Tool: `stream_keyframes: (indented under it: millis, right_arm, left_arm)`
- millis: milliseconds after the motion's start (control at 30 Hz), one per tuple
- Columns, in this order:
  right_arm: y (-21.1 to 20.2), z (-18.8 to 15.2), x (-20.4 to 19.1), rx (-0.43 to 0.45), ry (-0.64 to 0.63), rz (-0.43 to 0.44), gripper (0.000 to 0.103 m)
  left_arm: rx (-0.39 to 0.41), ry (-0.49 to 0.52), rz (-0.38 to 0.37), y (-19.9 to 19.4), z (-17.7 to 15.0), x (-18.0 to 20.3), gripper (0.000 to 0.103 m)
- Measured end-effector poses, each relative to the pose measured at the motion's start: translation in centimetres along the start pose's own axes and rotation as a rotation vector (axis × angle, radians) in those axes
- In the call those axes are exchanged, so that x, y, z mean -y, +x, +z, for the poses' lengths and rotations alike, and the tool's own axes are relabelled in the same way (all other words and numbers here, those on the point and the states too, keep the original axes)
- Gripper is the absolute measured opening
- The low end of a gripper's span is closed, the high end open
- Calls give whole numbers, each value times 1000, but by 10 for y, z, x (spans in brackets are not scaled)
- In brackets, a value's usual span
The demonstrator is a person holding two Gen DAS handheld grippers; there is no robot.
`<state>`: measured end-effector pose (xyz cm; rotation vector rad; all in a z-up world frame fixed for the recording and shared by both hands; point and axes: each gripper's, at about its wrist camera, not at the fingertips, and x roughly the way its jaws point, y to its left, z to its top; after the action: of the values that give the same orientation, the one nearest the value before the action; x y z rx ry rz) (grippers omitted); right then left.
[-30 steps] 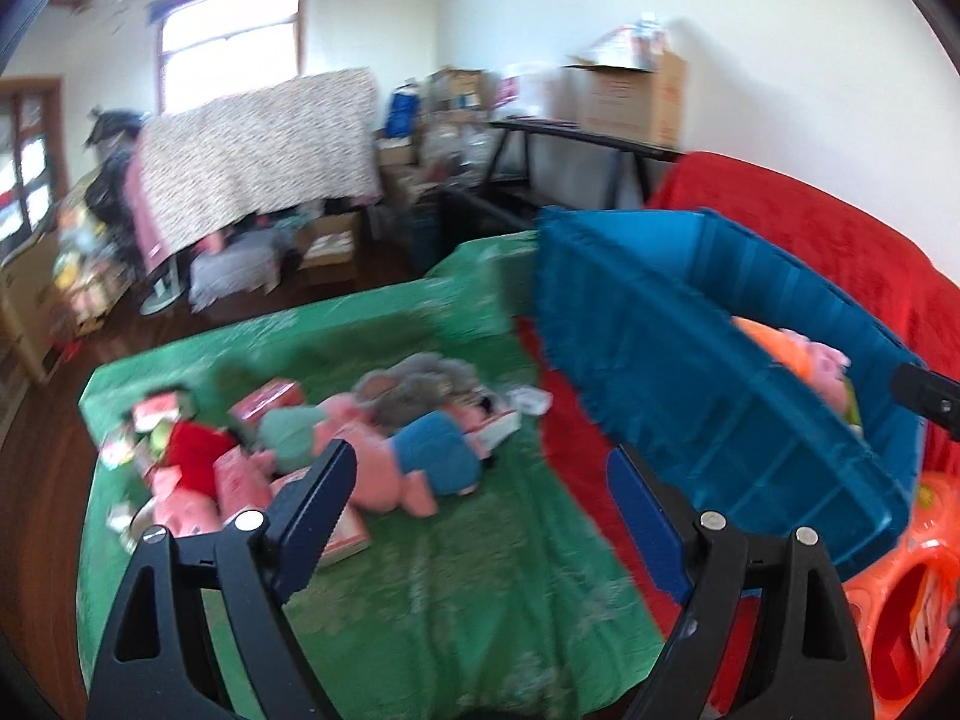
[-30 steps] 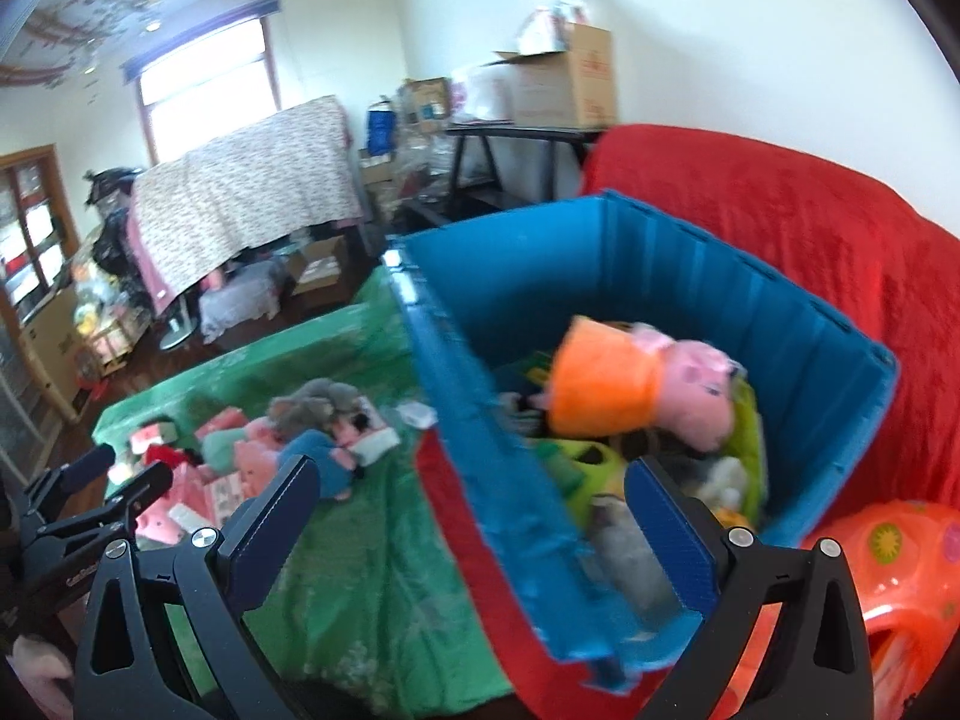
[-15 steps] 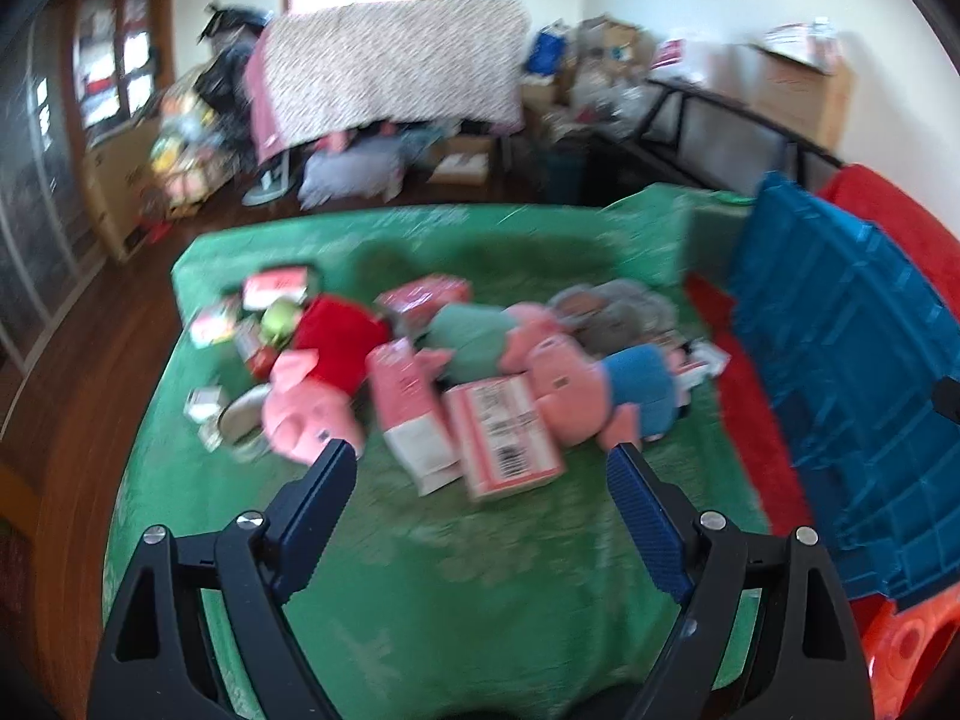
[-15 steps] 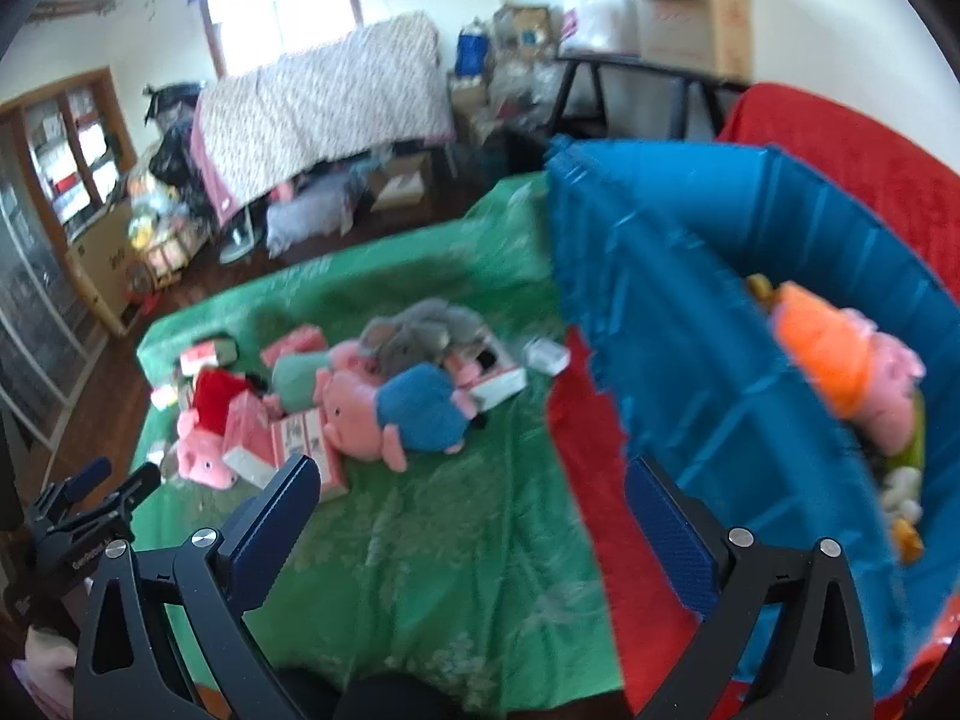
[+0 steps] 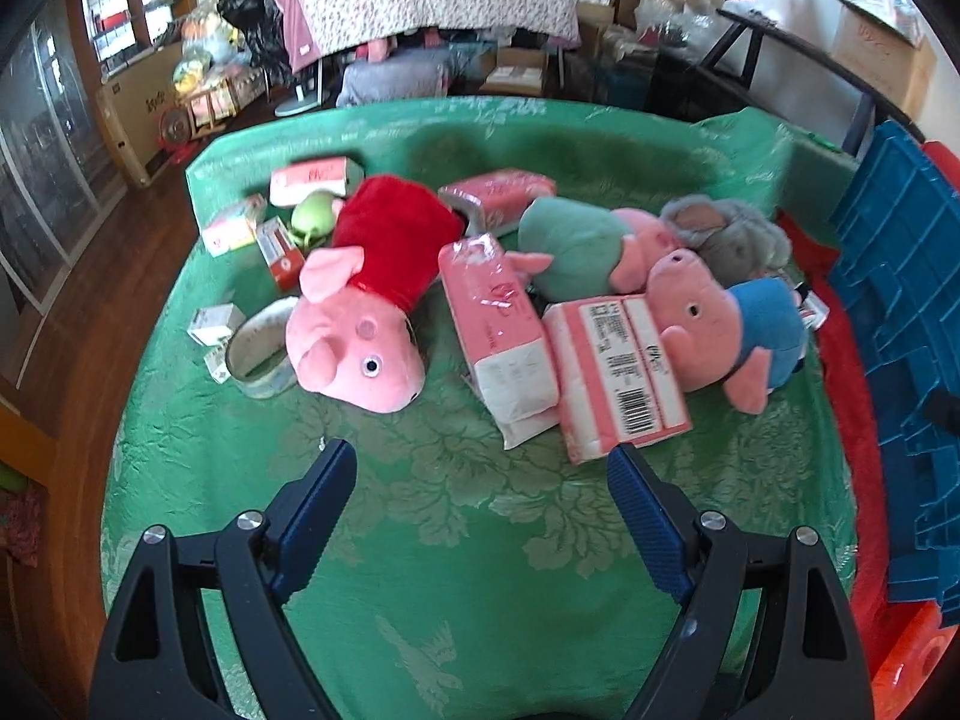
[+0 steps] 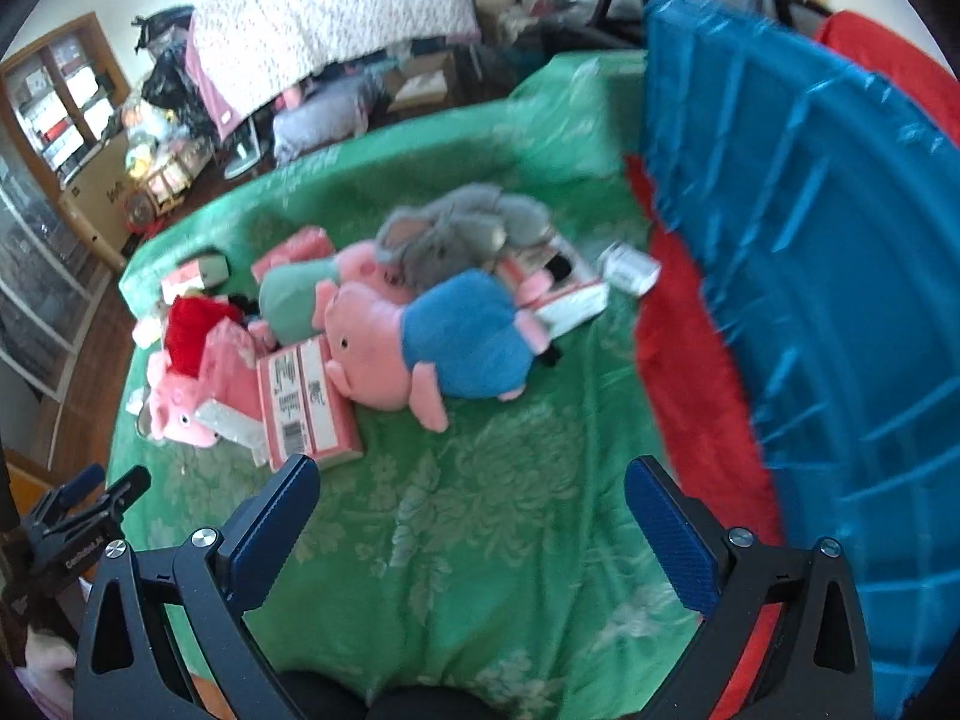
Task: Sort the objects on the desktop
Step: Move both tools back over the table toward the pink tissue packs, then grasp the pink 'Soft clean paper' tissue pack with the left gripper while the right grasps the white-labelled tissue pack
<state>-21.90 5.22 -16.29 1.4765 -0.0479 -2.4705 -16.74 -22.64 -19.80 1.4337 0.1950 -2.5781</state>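
Plush toys and pink packs lie in a heap on the green cloth (image 5: 456, 570). A pink pig in a red dress (image 5: 366, 300) lies at the left, a pig in green (image 5: 576, 246) and a grey plush (image 5: 726, 234) behind, a pig in blue (image 5: 732, 330) at the right. Two pink tissue packs (image 5: 504, 324) (image 5: 618, 372) lie between them. My left gripper (image 5: 480, 468) is open and empty, just short of the packs. My right gripper (image 6: 471, 480) is open and empty, short of the pig in blue (image 6: 432, 342). The blue bin (image 6: 828, 276) stands at the right.
Small boxes (image 5: 306, 180), a green fruit (image 5: 315, 219) and a tape roll (image 5: 261, 348) lie at the cloth's left side. A red cloth (image 6: 684, 372) lies under the bin. An orange tub (image 5: 918, 666) sits at the lower right. Cluttered furniture stands behind the table.
Both grippers have swung left, away from the blue bin and toward the heap of toys, and come down closer to the green cloth. Both stayed open and empty.
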Motion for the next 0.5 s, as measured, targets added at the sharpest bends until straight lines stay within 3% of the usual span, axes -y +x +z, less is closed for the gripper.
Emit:
stream_keyframes:
  millis: [333,500]
  right_arm:
    - [86,5,-50,-138,-94,48,103]
    - [118,16,-71,-183,-103,78,103]
  left_arm:
    - [-76,-50,-38,72,48,-1,85]
    - [-163,-102,-58,123,69,-1,85]
